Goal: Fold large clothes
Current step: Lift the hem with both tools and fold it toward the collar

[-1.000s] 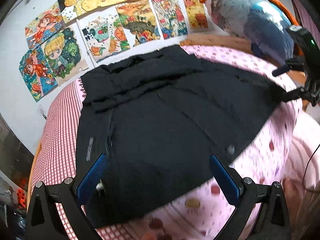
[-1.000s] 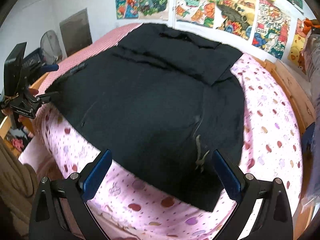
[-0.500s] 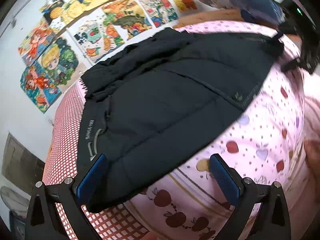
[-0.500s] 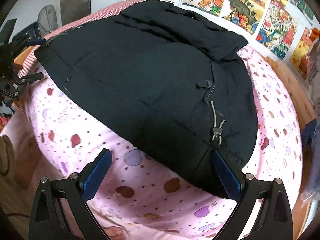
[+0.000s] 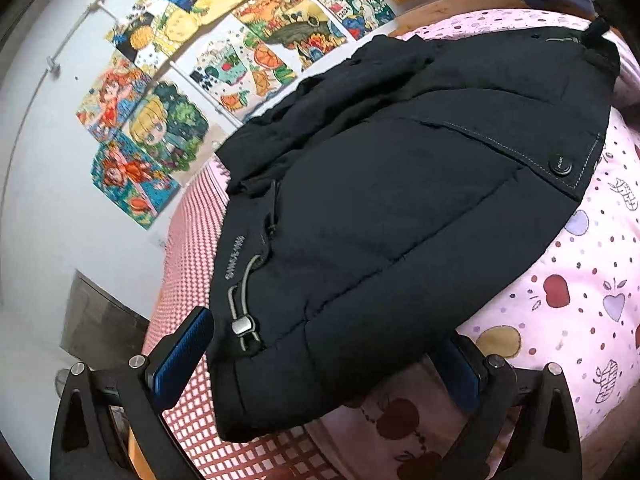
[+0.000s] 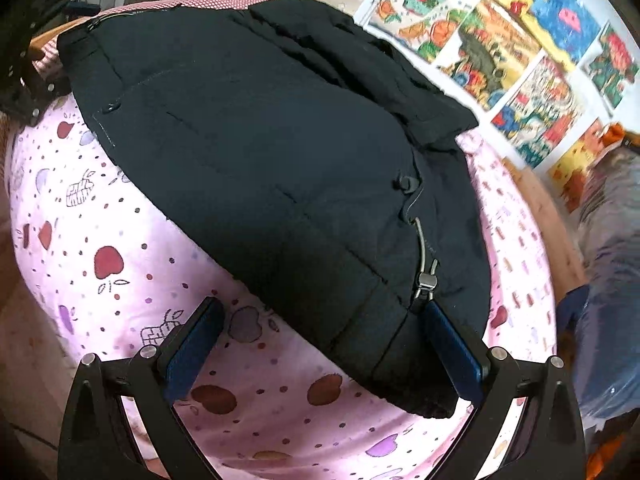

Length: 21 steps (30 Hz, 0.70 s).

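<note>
1. The left wrist camera sits low at the near edge of the bed, close over the hem corner of the black jacket, facing up its length toward the wall of posters; its open left gripper frames the bottom of the view
2. The right wrist camera looks from the same near edge, close to the jacket's opposite hem corner, with the right gripper spread wide below
3. Both views share the jacket, the pink sheet and the postered wall, seen from opposite corners
</note>
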Each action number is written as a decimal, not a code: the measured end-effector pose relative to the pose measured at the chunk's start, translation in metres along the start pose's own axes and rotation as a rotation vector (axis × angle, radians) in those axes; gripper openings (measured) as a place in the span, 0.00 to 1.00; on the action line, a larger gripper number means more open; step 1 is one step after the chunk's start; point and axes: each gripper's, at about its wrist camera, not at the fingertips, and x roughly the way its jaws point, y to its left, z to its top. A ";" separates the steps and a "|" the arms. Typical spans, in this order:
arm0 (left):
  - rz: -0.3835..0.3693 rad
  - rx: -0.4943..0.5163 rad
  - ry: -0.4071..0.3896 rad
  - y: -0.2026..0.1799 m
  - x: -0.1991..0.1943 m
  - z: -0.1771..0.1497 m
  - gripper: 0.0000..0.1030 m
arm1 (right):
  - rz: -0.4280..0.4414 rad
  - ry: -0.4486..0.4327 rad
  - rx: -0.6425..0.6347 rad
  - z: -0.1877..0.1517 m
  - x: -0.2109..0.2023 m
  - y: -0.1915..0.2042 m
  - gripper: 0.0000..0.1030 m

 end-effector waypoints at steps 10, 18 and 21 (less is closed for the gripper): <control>0.032 0.003 -0.030 0.001 -0.003 0.001 0.96 | -0.078 -0.042 0.104 0.011 0.002 -0.028 0.94; 0.043 0.027 -0.127 0.006 -0.017 0.007 0.63 | 0.015 -0.125 0.143 0.019 -0.007 -0.038 0.43; 0.027 0.002 -0.170 0.016 -0.023 0.021 0.41 | 0.037 -0.154 0.193 0.024 -0.013 -0.047 0.37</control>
